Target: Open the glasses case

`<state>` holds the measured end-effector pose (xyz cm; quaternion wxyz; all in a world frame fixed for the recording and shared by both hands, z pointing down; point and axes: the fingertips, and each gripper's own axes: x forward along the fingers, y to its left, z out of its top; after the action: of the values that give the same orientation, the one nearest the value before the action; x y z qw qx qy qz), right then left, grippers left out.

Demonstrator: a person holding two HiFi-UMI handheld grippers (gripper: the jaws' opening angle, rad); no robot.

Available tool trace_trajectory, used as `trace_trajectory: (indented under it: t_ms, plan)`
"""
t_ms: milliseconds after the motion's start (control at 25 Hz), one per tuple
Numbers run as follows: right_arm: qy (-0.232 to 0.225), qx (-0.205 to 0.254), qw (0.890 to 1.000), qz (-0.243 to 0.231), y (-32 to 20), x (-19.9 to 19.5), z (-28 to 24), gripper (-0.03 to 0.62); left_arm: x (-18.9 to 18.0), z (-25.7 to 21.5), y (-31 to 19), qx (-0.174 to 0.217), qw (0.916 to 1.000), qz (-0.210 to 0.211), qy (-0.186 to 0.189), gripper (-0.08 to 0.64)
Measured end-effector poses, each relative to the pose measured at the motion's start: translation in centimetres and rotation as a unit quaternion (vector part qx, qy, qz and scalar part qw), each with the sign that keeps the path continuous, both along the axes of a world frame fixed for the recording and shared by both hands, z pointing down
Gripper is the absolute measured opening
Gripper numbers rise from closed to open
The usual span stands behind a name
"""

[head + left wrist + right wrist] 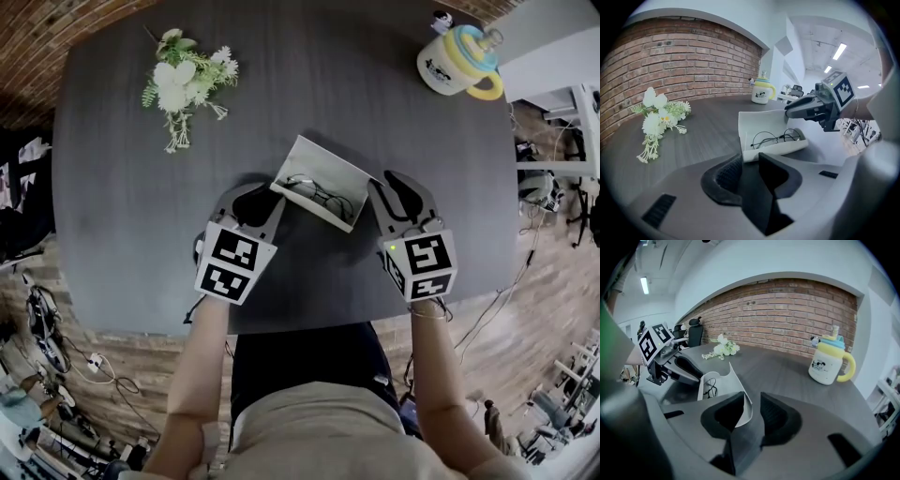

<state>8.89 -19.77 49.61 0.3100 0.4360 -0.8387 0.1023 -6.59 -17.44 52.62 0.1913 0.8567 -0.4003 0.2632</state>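
Left claw (pixel 258 195), parted, is being held at the left end of the glasses case (pixel 323 178), probably to steady it. Right claw (pixel 386 183), slack, is being held astride the raised lid (pixel 733 380). The case is lying open mid-frame on the bench (pixel 122 234).

Head view overhead, steeply down on the surface (pixel 122 234), left and right gripper views low, near, facing the brick wall (pixel 684 61), all three sharing the glasses case (pixel 321 185).

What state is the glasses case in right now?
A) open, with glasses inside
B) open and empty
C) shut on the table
A: the glasses case stands open with its lid raised, and a pair of round glasses lies inside it.
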Motion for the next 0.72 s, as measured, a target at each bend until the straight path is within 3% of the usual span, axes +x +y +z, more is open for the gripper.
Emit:
trace_trajectory:
  t_ms: [720]
  plan:
    - [-0.009,0.008,0.999,-0.036,1.3,-1.6,-2.9,0.137,-1.5,-3.4,1.5,0.013,0.9991,-0.033,0.023,0.109]
